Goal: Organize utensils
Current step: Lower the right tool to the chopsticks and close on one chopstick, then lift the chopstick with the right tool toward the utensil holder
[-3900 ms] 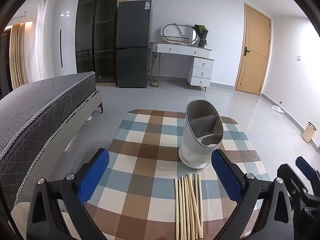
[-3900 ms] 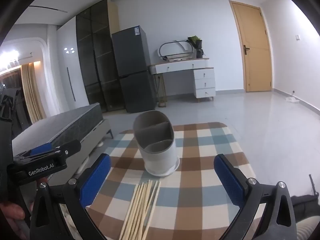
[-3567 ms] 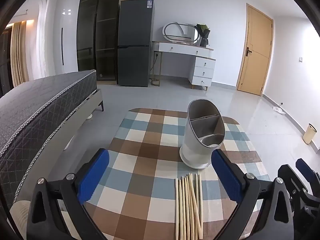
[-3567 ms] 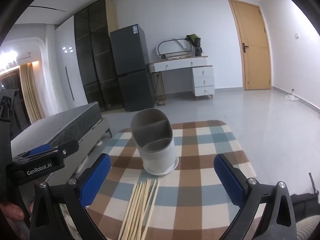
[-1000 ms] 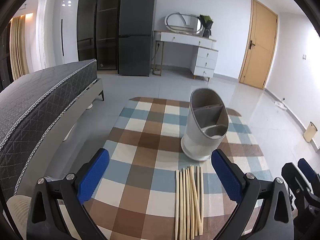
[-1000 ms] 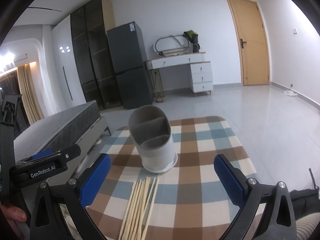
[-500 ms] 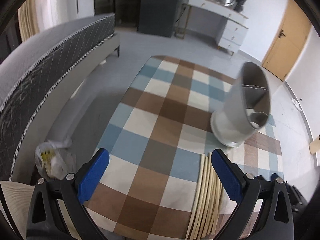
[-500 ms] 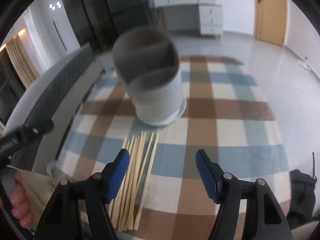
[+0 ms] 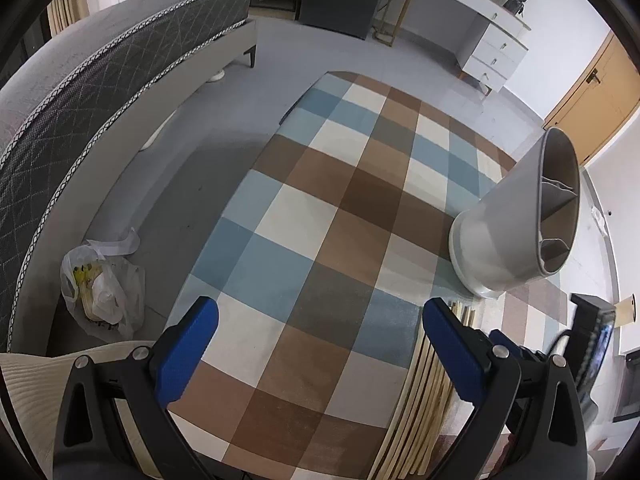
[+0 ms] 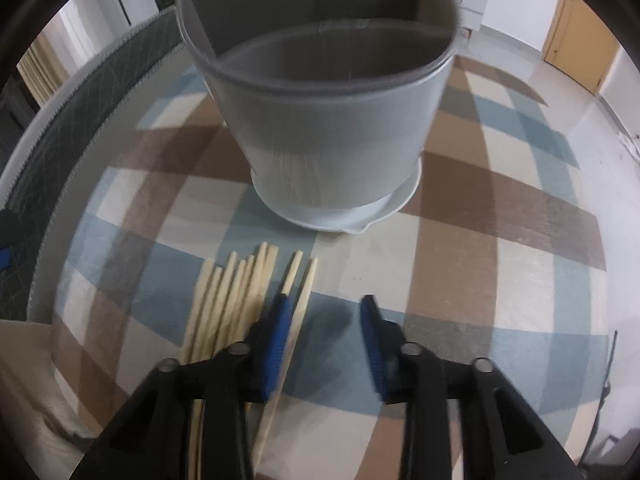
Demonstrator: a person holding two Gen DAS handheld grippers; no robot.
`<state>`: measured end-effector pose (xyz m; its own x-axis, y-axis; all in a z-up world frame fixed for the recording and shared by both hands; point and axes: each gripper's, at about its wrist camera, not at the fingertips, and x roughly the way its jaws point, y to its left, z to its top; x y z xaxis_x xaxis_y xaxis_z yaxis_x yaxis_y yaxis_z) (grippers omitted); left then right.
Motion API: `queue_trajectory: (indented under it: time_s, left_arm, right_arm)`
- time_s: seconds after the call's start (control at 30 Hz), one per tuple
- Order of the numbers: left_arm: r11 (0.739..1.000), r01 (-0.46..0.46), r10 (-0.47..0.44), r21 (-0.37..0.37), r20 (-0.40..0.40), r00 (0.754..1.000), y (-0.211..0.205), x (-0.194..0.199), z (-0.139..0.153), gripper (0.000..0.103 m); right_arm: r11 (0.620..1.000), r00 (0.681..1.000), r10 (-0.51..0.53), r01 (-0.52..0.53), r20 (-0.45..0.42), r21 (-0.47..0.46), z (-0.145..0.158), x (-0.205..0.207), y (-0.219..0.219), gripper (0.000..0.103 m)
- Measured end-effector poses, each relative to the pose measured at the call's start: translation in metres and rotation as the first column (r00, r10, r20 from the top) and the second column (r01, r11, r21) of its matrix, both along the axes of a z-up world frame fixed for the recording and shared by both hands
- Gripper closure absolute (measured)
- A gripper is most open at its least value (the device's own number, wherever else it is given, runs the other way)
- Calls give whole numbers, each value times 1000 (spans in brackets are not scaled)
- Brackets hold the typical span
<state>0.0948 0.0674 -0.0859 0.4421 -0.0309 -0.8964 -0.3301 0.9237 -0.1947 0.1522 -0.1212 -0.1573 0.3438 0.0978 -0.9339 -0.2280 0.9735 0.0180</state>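
Observation:
A grey utensil holder (image 10: 320, 120) with inner dividers stands on a checked tablecloth (image 10: 500, 240); it also shows at the right of the left wrist view (image 9: 520, 216). Several pale wooden chopsticks (image 10: 236, 292) lie side by side in front of it, also visible in the left wrist view (image 9: 432, 384). My right gripper (image 10: 326, 312) is low over the cloth, partly closed but still open, its left finger (image 10: 276, 332) between the two rightmost chopsticks. My left gripper (image 9: 320, 340) is wide open and empty, over the cloth left of the chopsticks.
A grey bed (image 9: 92, 80) runs along the left of the table. A plastic bag (image 9: 100, 292) lies on the floor between bed and table. A white dresser (image 9: 492, 52) and a wooden door (image 9: 596, 96) stand at the far side of the room.
My right gripper has dropped down and forward to the chopsticks and its jaws have narrowed. My left gripper has swung left and tilted downward, so the holder sits at its right edge.

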Motion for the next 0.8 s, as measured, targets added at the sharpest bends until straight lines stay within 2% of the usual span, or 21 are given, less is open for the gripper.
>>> queue_trajectory:
  time_s: [0.1, 0.23, 0.3, 0.37, 0.57, 0.67, 0.8]
  left_arm:
    - [1000, -9, 9, -3, -14, 1000, 3, 2, -3, 4]
    - [1000, -4, 5, 18, -20, 1000, 1, 4, -5, 4]
    - [999, 5, -4, 34, -24, 1000, 0, 6, -8, 4]
    - [998, 21, -19, 57, -33, 999, -2, 8, -12, 4]
    - [986, 117, -109, 122, -75, 991, -20, 13, -33, 4]
    - [974, 195, -184, 118, -100, 978, -38, 16, -44, 4]
    - [944, 298, -278, 145, -142, 950, -66, 15, -56, 4]
  right_arm:
    - [1000, 1000, -7, 7, 8, 13, -2, 4, 1, 75]
    - [998, 999, 27, -26, 33, -53, -3, 3, 13, 76]
    - [999, 999, 33, -32, 37, -40, -4, 4, 13, 82]
    - [999, 999, 21, -20, 41, -25, -4, 5, 9, 98]
    - [991, 996, -75, 69, 54, 117, 12, 6, -30, 100]
    - [972, 988, -133, 114, 82, 203, 26, 1, -53, 100]
    - [931, 972, -211, 167, 105, 326, 47, 0, -84, 100]
